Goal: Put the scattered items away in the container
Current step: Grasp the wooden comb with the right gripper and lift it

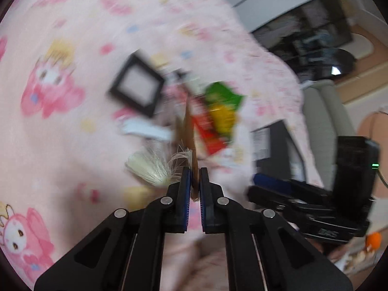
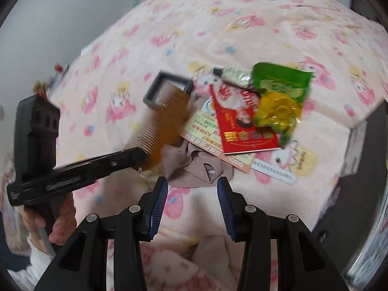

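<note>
Presently left gripper [image 1: 196,172] clenched on amber comb [image 2: 161,118], long axis toward 12 o'clock, black square container [image 1: 137,82] at 11 o'clock beyond it; right gripper [image 2: 192,186] released, nearer the beige cloth [image 2: 194,162] on the bed [image 2: 169,24].

Soft even light, fisheye-bent edges, and heavy motion blur, perhaps worst leftward.

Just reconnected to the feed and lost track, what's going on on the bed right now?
The left gripper is shut on a brown comb, held up above the pink cartoon blanket. The right gripper is open and holds nothing, pointing at a beige cloth. A red packet, green snack bag and black-framed square item lie in the pile. No container is clearly in view.
</note>
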